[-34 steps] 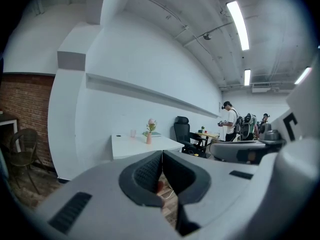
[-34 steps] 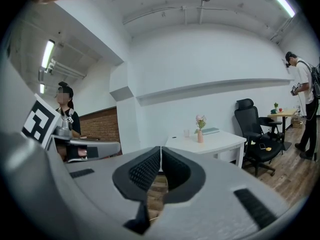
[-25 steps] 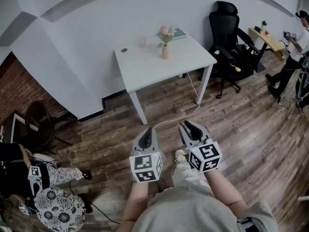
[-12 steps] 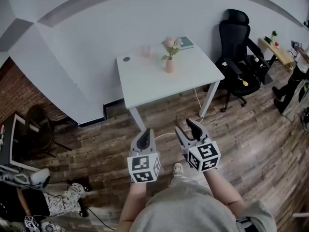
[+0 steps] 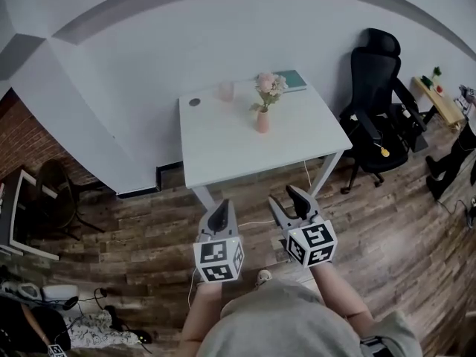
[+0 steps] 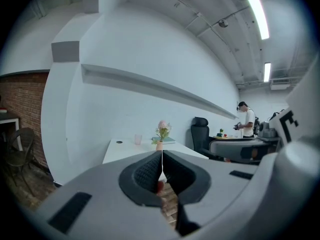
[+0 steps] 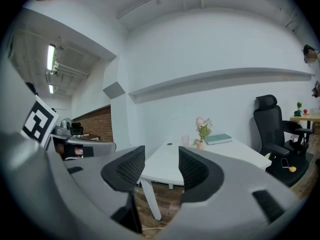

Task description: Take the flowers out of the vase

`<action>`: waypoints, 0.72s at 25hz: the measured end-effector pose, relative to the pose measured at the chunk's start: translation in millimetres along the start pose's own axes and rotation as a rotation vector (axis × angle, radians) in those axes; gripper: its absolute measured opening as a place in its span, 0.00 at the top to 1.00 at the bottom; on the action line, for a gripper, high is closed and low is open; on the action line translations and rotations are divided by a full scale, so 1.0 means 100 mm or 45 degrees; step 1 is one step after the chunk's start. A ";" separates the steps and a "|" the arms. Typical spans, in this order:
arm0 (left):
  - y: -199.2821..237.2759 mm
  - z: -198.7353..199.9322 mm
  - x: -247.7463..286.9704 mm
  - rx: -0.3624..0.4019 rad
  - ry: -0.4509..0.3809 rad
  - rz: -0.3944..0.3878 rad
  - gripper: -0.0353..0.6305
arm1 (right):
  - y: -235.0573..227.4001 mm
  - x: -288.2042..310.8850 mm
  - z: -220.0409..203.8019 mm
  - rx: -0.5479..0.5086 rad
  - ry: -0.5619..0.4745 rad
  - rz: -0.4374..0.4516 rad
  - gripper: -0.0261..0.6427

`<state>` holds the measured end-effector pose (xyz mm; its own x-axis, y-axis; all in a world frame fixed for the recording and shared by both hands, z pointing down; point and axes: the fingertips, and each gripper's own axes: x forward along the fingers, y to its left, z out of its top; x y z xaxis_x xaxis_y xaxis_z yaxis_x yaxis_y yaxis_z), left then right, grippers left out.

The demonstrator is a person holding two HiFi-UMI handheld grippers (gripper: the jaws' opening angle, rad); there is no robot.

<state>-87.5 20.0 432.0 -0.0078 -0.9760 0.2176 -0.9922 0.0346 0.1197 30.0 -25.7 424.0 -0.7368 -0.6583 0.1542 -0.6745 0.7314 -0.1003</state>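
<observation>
— While the flowers stand in the vase, where does that vase sit?

— Upright on the white table, right of the top's middle and nearer the wall than the front edge. The pink blooms and green leaves rise above its narrow neck.

— What is close to it?

— A pale cup stands behind and to the left, apart from it. A teal book lies at the far right corner, just behind the blooms. A dark round fitting is set in the top near the far left corner.

— And the grippers?

— Both hang over the wooden floor, short of the table's front edge and well apart from the vase. The left gripper has its jaws pressed together, pad against pad, with nothing caught in them. The right gripper has its jaws spread wide and opening, with only air between the pads. Neither touches anything.

— What room is there to move?

— A broad stretch of white top runs from the front edge to the vase. The two front legs stand at the table's corners. A black office chair stands off the right side, apart from the table, and the wall closes the far side.
</observation>
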 end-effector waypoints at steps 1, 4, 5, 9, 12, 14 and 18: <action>0.00 0.00 0.08 0.000 0.000 0.008 0.94 | -0.07 0.06 0.01 0.000 -0.001 0.006 0.65; -0.01 0.01 0.30 -0.015 0.001 0.029 0.94 | -0.25 0.22 0.02 -0.005 0.004 0.024 0.65; -0.01 0.02 0.37 -0.021 0.000 0.036 0.94 | -0.30 0.27 0.03 -0.008 0.006 0.032 0.65; -0.01 0.04 0.56 -0.021 -0.001 0.057 0.94 | -0.45 0.44 0.03 -0.007 0.019 0.057 0.65; 0.02 0.04 0.65 -0.024 0.010 0.074 0.94 | -0.53 0.55 0.03 -0.009 0.029 0.069 0.65; 0.07 0.04 0.72 -0.028 0.018 0.084 0.94 | -0.57 0.63 0.03 -0.009 0.031 0.070 0.65; 0.16 0.01 0.88 -0.024 0.035 0.086 0.94 | -0.66 0.80 0.01 0.003 0.030 0.056 0.65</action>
<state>-104.6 -65.9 451.9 -0.0713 -0.9651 0.2519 -0.9870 0.1047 0.1221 15.7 -127.0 442.4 -0.7646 -0.6209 0.1728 -0.6414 0.7593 -0.1095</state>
